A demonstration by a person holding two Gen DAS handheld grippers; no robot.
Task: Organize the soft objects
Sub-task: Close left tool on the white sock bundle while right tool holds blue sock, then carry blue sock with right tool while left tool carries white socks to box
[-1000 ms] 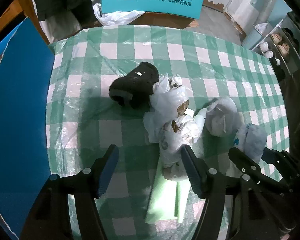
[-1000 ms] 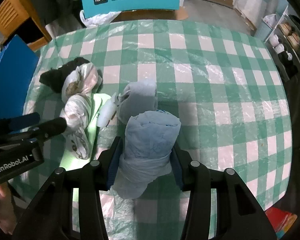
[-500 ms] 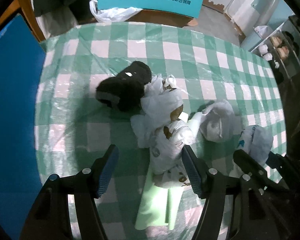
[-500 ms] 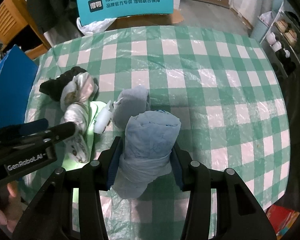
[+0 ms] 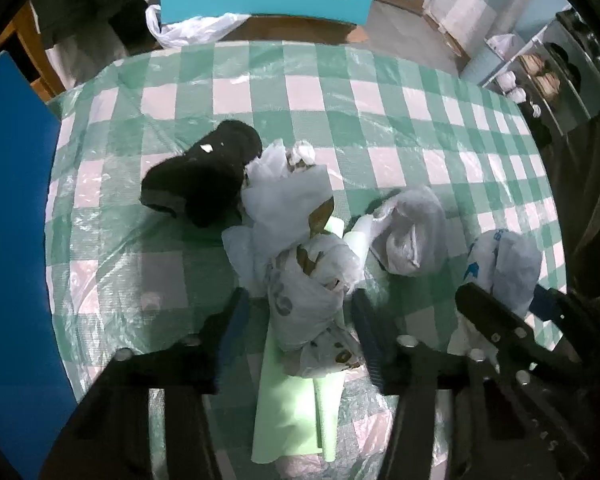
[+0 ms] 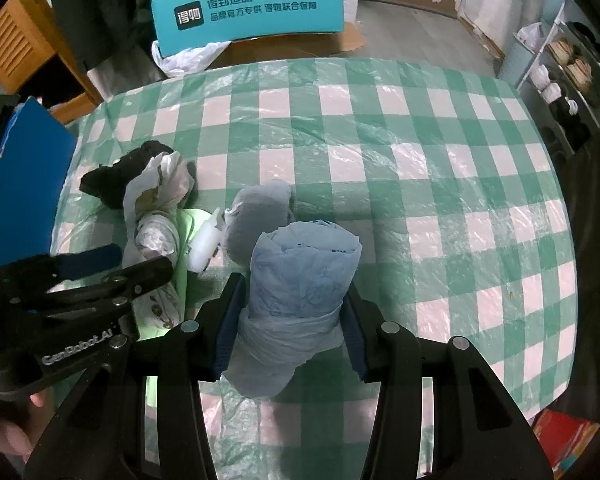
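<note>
**Blue roll clamped, white bundle straddled**

The pale blue rolled plastic-wrapped bundle (image 6: 300, 300) is squeezed between both pads of the right gripper (image 6: 290, 320), near the desk's front edge. Just behind it sits a grey wrapped bundle (image 6: 260, 212). The left gripper (image 5: 300, 328) is spread wide, its fingers either side of a white printed plastic bundle (image 5: 304, 292) lying on a light green sheet (image 5: 300, 412). A black rolled cloth (image 5: 208, 172) touches that pile toward the left edge of the green-and-white checked desk (image 6: 420, 168).

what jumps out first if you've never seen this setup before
The right gripper is clamped on a pale blue bagged roll right in the foreground. Left of it, a heap of crinkly white bagged bundles lies on a light green sheet between the left gripper's open fingers, beside a black rolled item.
</note>
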